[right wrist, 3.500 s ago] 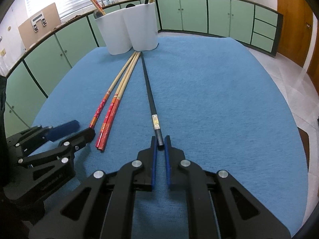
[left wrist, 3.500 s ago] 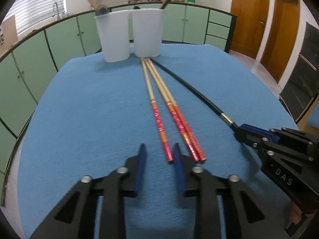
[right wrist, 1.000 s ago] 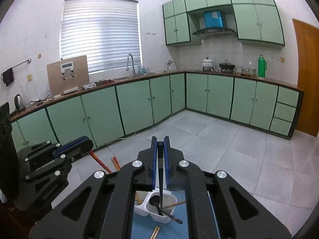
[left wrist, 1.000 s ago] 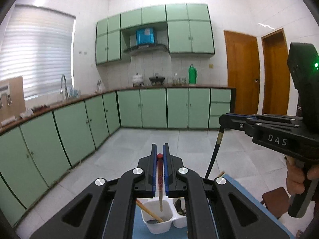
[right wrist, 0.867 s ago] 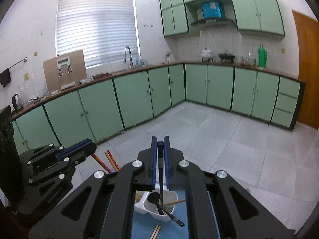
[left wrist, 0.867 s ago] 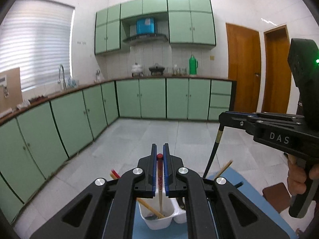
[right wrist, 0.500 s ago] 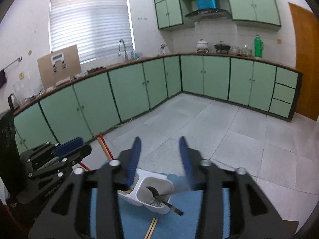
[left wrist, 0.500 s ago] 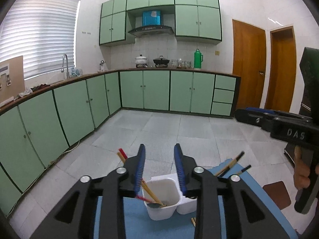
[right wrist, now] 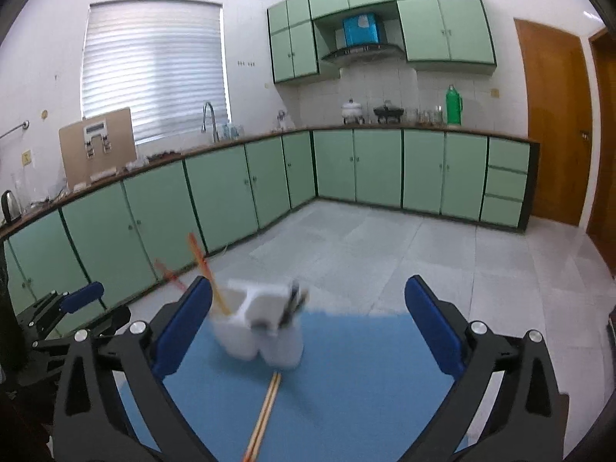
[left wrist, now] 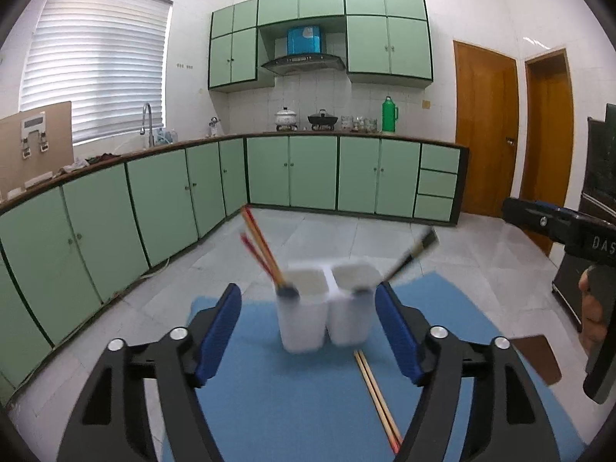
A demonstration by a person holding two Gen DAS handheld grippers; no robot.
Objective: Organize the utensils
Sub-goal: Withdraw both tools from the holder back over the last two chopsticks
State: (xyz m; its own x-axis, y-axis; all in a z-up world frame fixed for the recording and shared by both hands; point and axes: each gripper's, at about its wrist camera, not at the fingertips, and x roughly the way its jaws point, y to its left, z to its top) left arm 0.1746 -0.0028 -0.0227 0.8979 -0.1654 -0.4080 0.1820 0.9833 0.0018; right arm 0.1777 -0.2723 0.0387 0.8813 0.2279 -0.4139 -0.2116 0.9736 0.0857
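Above blue cloth (left wrist: 308, 404), spread empty tongs (left wrist: 308, 331).

Blue-covered table (left wrist: 300, 404), white twin-cup holder (left wrist: 323, 308) standing on it, pair of chopsticks (left wrist: 375, 389) lying flat just before the holder

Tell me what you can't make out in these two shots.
- Contents of the white holder: blurred in both views, so utensils inside can't be counted.
- Chopsticks on the blue mat: far ends run behind the left gripper finger in the left view and off the bottom edge in the right view.
- Right gripper: open, empty.
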